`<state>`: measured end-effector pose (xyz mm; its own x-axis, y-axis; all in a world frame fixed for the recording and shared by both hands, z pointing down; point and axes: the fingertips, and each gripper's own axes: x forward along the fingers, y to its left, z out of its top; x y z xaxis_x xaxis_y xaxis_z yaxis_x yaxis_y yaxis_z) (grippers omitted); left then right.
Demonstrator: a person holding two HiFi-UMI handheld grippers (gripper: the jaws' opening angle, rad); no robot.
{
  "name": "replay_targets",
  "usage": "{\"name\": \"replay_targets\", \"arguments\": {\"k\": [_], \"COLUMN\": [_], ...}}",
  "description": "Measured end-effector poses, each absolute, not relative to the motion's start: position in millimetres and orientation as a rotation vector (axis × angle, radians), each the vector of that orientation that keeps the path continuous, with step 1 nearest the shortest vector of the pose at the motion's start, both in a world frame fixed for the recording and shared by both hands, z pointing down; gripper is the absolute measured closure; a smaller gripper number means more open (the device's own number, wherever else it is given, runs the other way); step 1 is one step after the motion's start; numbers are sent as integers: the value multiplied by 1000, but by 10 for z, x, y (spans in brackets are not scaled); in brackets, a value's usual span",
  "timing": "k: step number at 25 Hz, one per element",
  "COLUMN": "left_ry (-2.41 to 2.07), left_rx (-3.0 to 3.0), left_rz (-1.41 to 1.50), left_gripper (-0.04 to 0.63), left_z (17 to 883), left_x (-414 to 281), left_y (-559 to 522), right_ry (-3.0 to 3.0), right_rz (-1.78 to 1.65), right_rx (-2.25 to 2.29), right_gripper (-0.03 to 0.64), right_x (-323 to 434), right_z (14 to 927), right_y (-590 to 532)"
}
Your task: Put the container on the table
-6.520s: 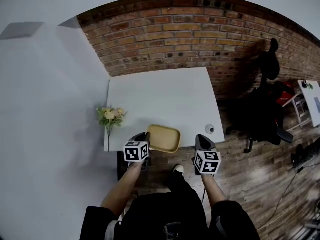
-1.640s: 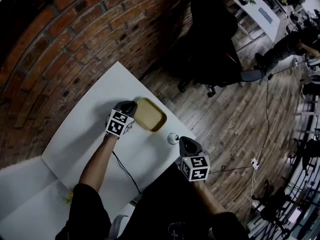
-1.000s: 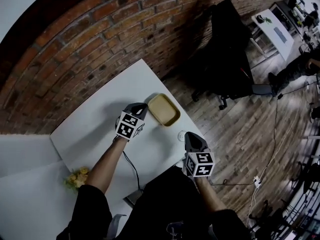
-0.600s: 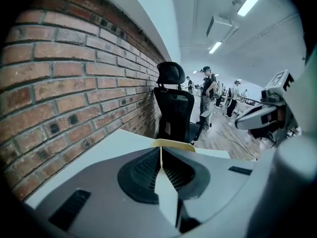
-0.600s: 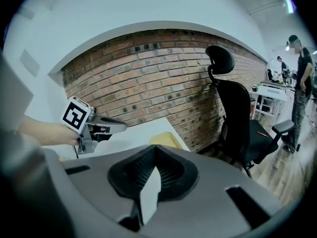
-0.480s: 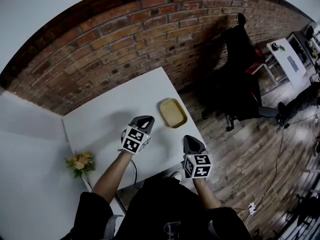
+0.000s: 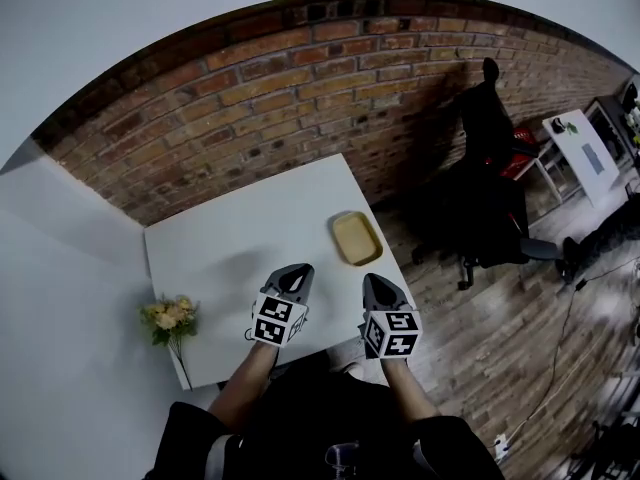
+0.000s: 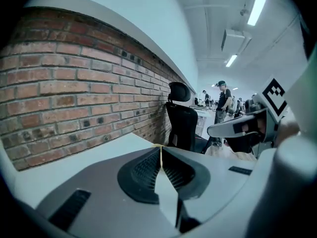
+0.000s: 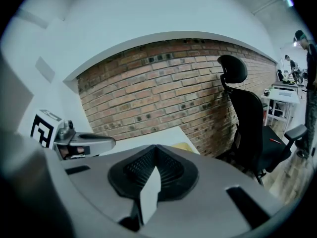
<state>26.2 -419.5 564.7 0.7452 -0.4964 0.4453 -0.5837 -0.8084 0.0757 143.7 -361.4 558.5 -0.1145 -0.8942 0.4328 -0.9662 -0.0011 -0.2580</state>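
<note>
Left claw (image 7: 296,271) and right claw (image 7: 373,280) are pinched together, holding nothing; tan container (image 7: 356,238) rests on table (image 7: 235,253).

1. The container (image 7: 356,238) is a shallow tan tray, rectangular with rounded corners, open side up and empty
2. It lies flat on the white rectangular table (image 7: 240,248), close to the table's right edge and toward its far corner, long side along that edge

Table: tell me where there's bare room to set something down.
Bare: the wide stretch of the table from the container leftward to its far-left corner. Crowded: the near edge, under the left gripper and right gripper; flowers by the near-left corner.
</note>
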Motion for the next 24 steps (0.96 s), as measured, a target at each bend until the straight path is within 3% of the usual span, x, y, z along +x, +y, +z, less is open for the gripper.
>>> {"name": "replay_targets", "arguments": {"k": [24], "left_ry": [-926], "left_rx": [2720], "left_rz": [603], "left_gripper": [572], "left_z": [5640], "left_x": [-88], "left_y": [-4280], "right_ry": [-2130], "right_rz": [711], "right_rx": [1920], "right_gripper": [594], "right_x": [1290], "right_z": [5589], "right_y": [-3568]}}
